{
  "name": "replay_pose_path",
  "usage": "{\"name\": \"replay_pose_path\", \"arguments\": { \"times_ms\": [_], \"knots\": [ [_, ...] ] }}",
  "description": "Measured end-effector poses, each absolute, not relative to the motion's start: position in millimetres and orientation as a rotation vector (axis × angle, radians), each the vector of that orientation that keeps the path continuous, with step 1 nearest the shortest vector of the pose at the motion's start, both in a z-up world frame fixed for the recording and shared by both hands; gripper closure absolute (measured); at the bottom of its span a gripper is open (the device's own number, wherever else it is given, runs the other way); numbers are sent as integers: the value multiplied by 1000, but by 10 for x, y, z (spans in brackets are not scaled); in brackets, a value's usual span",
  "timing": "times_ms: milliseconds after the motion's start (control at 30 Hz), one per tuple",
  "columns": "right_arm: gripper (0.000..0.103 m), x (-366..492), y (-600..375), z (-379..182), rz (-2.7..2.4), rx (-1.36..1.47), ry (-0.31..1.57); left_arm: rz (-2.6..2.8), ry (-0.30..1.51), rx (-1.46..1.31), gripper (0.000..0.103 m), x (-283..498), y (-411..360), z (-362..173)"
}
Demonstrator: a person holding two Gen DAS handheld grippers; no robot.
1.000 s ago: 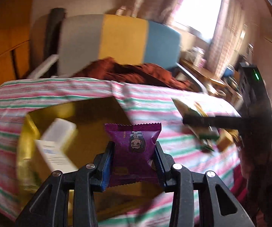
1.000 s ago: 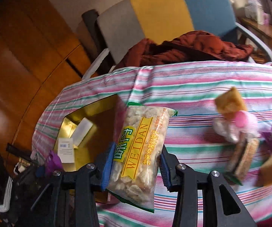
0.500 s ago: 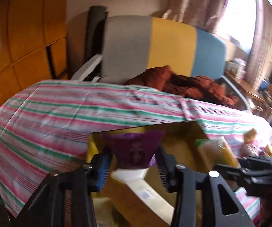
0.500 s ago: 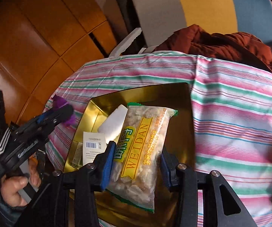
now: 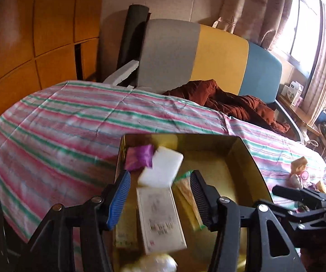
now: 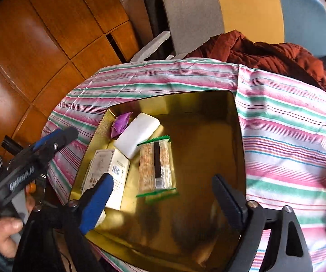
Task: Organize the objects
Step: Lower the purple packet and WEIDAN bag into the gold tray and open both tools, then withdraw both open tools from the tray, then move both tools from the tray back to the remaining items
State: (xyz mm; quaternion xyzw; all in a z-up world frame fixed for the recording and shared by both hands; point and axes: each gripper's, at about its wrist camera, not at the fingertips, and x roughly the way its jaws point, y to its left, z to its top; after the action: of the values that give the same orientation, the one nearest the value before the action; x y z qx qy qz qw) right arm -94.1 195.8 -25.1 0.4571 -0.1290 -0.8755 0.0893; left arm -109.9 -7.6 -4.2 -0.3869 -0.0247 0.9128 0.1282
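Note:
A gold tray (image 6: 208, 104) sits on the striped tablecloth; it also shows in the left wrist view (image 5: 249, 158). In it lie a purple snack packet (image 6: 120, 124), also seen from the left (image 5: 139, 159), a white pack (image 6: 138, 136), a white box (image 6: 108, 170) and a clear snack bag with green ends (image 6: 157, 167). My left gripper (image 5: 159, 196) is open and empty above the tray's left part. My right gripper (image 6: 163, 200) is open and empty above the tray's near side. The left gripper also shows in the right wrist view (image 6: 49, 140).
A grey, yellow and blue chair (image 5: 208, 59) with a rust-red garment (image 5: 231, 104) stands behind the table. Loose snacks (image 5: 299, 172) lie on the cloth to the right of the tray. Wooden wall panels (image 6: 38, 40) are on the left.
Both grippers have opened. The purple packet has dropped from the left gripper into the tray's far left corner. The snack bag has dropped from the right gripper into the tray's middle.

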Motion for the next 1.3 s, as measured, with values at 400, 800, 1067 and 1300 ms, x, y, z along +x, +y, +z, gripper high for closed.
{"name": "replay_pose_path", "arguments": {
  "times_ms": [400, 800, 1067, 1300],
  "knots": [
    [0, -487, 1743, -156, -2812, 1236, -67, 2710, -20, -1099, 40, -542, 34, -59],
    [0, -277, 1894, -178, -2900, 1227, -62, 2686, 34, -1098, 40, -350, 183, -70],
    [0, -201, 2047, -187, -2927, 1232, -103, 2656, 54, -1100, 40, -305, 296, -90],
    [0, -154, 2180, -187, -2953, 1230, -133, 2617, 66, -1105, 40, -267, 378, -114]
  ]
}}
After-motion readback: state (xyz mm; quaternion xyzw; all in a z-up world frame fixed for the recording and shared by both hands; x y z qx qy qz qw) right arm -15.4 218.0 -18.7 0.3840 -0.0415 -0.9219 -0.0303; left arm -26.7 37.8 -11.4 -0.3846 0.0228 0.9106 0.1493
